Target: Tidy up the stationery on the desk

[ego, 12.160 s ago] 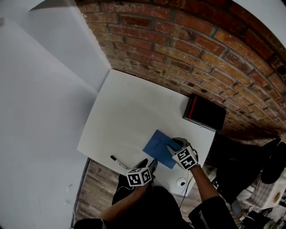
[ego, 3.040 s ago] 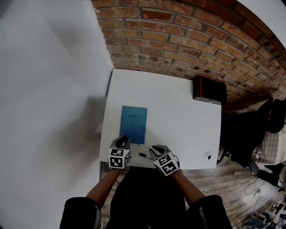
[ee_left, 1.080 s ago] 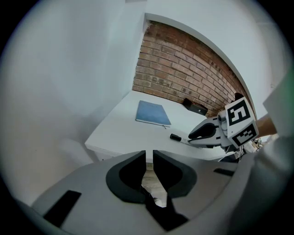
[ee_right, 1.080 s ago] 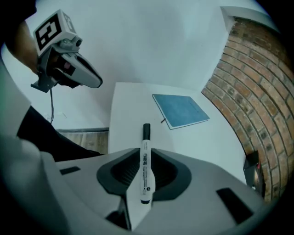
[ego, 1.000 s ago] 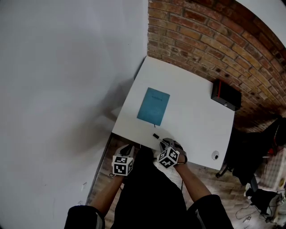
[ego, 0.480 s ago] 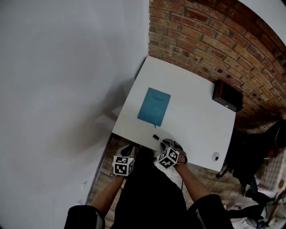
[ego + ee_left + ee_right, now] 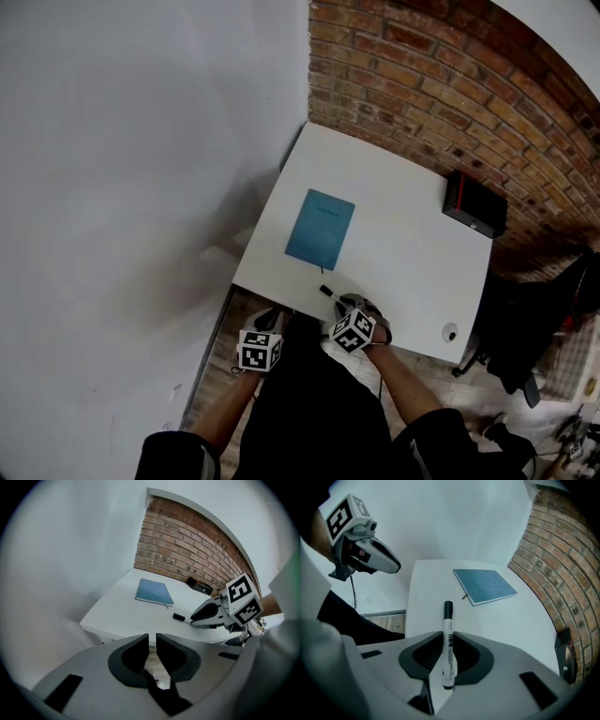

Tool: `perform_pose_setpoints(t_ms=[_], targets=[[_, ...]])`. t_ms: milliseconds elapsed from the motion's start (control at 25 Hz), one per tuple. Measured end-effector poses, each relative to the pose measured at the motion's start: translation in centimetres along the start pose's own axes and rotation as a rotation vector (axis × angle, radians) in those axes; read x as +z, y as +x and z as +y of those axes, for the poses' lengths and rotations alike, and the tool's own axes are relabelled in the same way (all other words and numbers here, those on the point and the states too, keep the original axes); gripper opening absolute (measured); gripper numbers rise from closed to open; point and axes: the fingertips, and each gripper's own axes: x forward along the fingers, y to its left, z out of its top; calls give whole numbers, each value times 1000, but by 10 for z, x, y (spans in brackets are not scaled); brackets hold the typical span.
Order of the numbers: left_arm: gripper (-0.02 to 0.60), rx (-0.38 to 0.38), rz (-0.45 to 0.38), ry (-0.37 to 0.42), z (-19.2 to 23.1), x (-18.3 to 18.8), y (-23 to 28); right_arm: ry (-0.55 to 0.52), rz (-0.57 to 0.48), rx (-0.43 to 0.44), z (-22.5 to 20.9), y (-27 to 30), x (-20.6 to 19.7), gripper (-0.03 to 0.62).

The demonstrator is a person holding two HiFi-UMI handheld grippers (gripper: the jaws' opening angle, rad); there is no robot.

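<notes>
The right gripper (image 7: 448, 634) is clamped on a white marker pen with a black cap (image 7: 448, 616). The pen's barrel runs lengthwise between the two jaws and its capped end sticks out past the tips, over the near edge of the white rectangular desk (image 7: 403, 244). A thin blue notebook (image 7: 320, 230) lies flat on the desk beyond the cap, apart from it.

The left gripper (image 7: 152, 637) is held off the desk's near edge, over wooden floor, its jaws drawn narrow with a slim gap and nothing between them.

The head view shows the whole desk, with a black box edged in red (image 7: 475, 204) at the far right corner against a red brick wall (image 7: 450, 84). The right gripper view alone shows the printed label on the pen's barrel. The left gripper view shows the pen from the side, its cap poking out beyond the right gripper's tips.
</notes>
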Motion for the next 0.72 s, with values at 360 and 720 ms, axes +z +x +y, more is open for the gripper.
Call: perform_pose_setpoints(t_ms=[360,720], targets=[[60,-28,-1,26,-9,23,16,241,-52,26,-27,-11,2,78],[60,-70,4,62,-19,59,42,504,-123,13,-58,-20,10,78]])
